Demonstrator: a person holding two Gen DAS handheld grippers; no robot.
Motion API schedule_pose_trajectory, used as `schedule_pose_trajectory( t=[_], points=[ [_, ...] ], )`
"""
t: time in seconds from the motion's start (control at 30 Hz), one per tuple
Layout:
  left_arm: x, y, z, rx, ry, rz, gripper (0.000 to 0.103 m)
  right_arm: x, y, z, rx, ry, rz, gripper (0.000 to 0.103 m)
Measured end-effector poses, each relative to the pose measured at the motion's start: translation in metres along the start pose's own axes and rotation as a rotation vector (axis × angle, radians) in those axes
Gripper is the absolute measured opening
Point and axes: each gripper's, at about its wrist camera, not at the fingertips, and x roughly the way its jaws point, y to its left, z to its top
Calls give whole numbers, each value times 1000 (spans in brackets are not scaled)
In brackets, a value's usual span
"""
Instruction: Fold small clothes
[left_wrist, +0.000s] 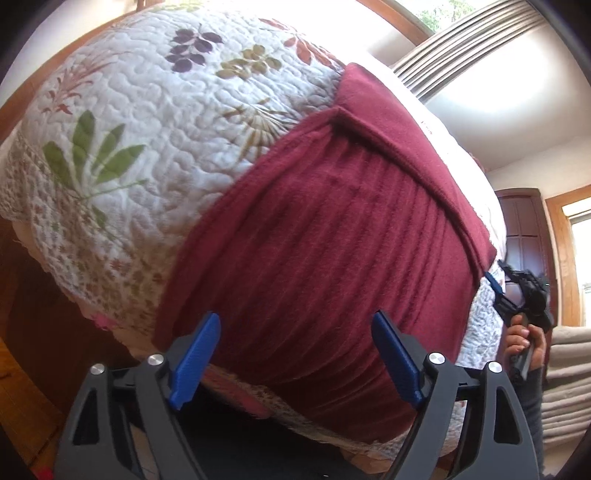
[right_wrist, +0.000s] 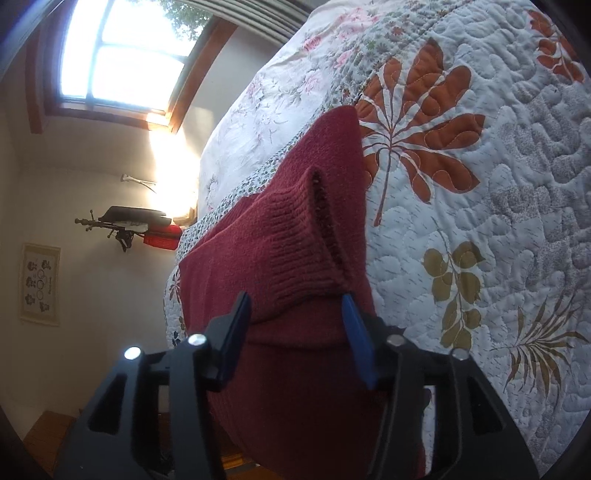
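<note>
On the bed's quilt a maroon sweater is lying flat, and the left gripper is hovering wide open at its near edge. Over at the right wrist, the right gripper is standing open, straddling the sweater's ribbed cuff.

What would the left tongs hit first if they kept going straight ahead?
Most likely the sweater: it fills the view between the open left tongs, spread on the quilt. How near is unclear.
</note>
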Motion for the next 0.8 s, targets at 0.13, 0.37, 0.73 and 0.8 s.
schedule_pose_trajectory(
  t=[0.13, 0.37, 0.73, 0.8],
  points=[
    [5, 37, 9, -11, 25, 15, 91, -23, -2, -55, -69, 42, -8, 65],
    [58, 90, 6, 105, 176, -74, 91, -70, -52, -179, -49, 42, -190, 68],
    [130, 117, 1, 220, 382, -214, 91, -63, -78, -314, 190, 70, -258, 68],
    [134, 118, 4, 236, 406, -241, 90, -61, -74, -326, 201, 68, -265, 68]
  ],
)
